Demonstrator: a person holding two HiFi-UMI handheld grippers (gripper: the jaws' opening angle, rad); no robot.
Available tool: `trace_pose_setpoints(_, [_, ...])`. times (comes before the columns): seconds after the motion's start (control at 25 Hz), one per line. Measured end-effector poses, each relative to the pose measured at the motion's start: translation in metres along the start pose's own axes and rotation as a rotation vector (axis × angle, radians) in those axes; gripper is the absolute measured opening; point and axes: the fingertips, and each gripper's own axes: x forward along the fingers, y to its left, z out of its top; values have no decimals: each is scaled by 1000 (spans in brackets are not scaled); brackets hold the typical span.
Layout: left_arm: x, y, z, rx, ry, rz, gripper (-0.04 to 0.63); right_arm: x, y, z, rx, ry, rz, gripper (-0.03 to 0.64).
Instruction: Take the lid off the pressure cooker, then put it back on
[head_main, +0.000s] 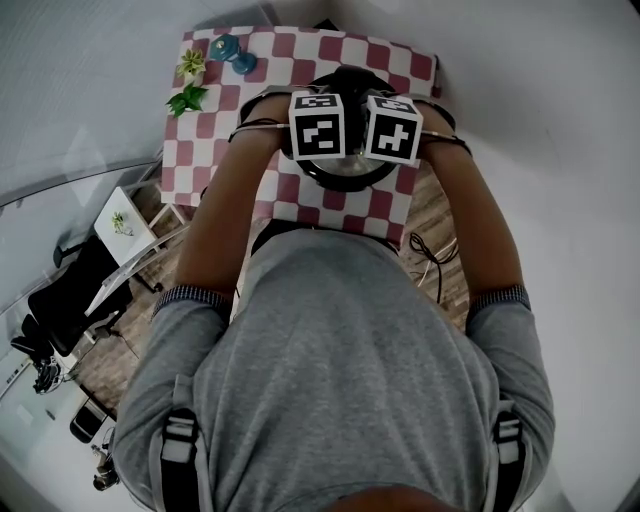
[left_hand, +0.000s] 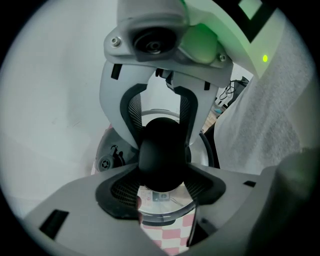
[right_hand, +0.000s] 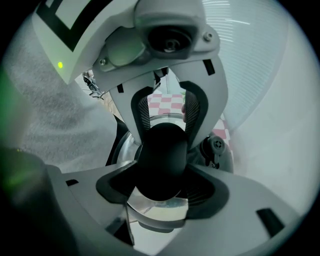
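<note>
Left tool (left_hand: 162, 186) and right tool (right_hand: 162, 189) each pinch the same black handle (left_hand: 162, 150) from opposite sides, jaws facing, prob. so the lid (right_hand: 157, 209) comes up level w/o tipping; pressure cooker (head_main: 345, 172) sits right of mid-table (head_main: 300, 50), lid apparently on; straight up looks free; small plants (head_main: 188, 98) at the far left corner stand well apart.

Head view steeply down; both gripper views close on one black knob (left_hand: 162, 155) (right_hand: 162, 160), from opposite sides.
</note>
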Motion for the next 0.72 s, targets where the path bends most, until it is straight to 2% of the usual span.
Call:
trace_pose_setpoints(0.16, [0, 0, 0, -22, 6, 10, 298, 0, 0, 0, -20, -6, 6, 302])
trace_pose_setpoints(0.32, [1, -1, 0, -5, -1, 18, 301, 1, 0, 0, -9, -12, -1, 302])
trace_pose_setpoints(0.56, [-8, 7, -3, -43, -119, 112, 339, -1, -2, 1, 17, -56, -40, 307])
trace_pose_setpoints(0.72, [-19, 11, -7, -85, -209, 193, 341, -14, -8, 6, 26, -93, -109, 350])
